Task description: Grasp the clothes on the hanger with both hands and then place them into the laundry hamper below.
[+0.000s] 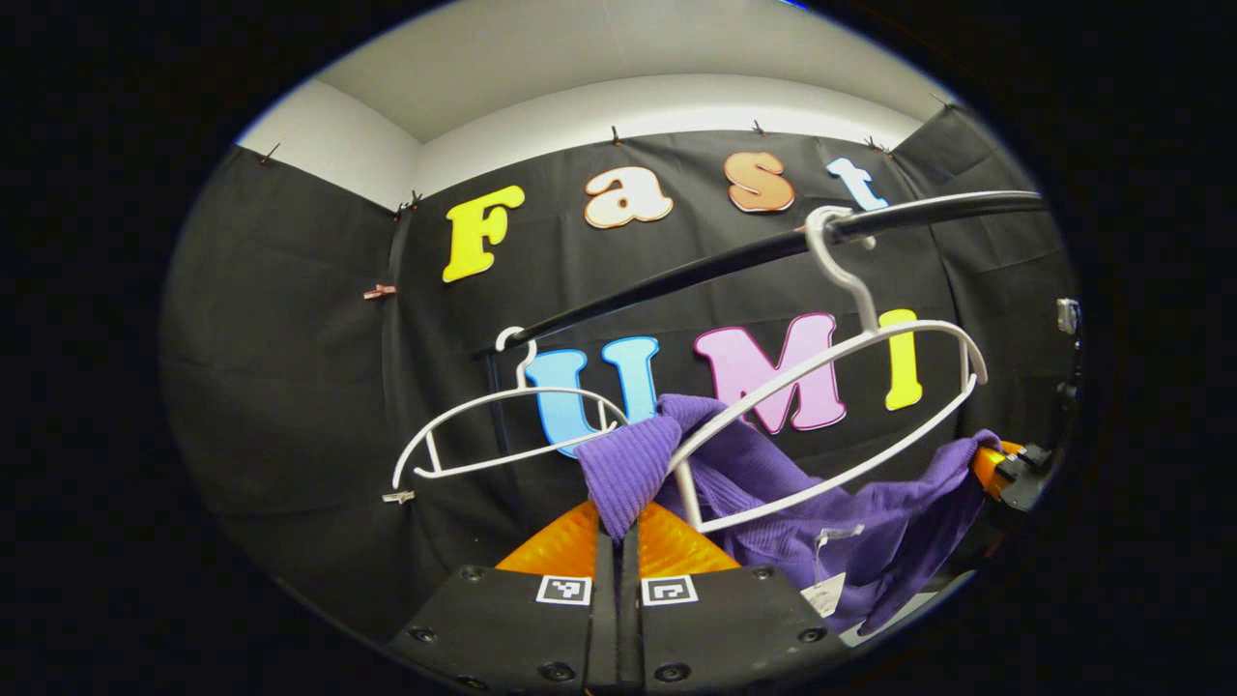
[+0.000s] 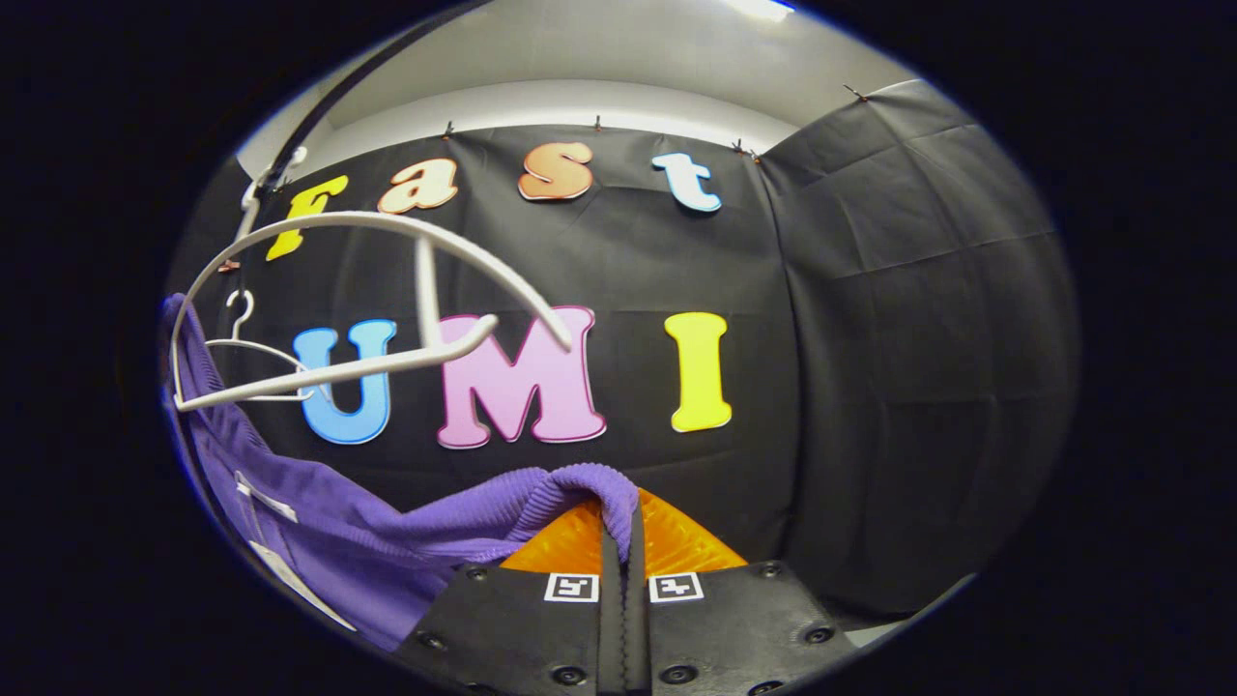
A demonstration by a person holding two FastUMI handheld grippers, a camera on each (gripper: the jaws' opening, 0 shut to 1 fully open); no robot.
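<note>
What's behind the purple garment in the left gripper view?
Behind the purple garment: the near white hanger, whose lower bar crosses in front of the cloth, then the black rail and booth wall. The left gripper pinches one edge. Anything below the cloth is hidden.

Light coming from above, ceiling lamp [image 2: 763, 8] glaring at top edge in right gripper view. Black cloth wall [image 2: 918, 319] below lamp staying dim, matte, showing soft creases. Fisheye bending rail [image 1: 773, 246] and white hanger [image 1: 841, 387] near edges. Centre sharp; rim slightly blurring, bluish fringe showing.
</note>
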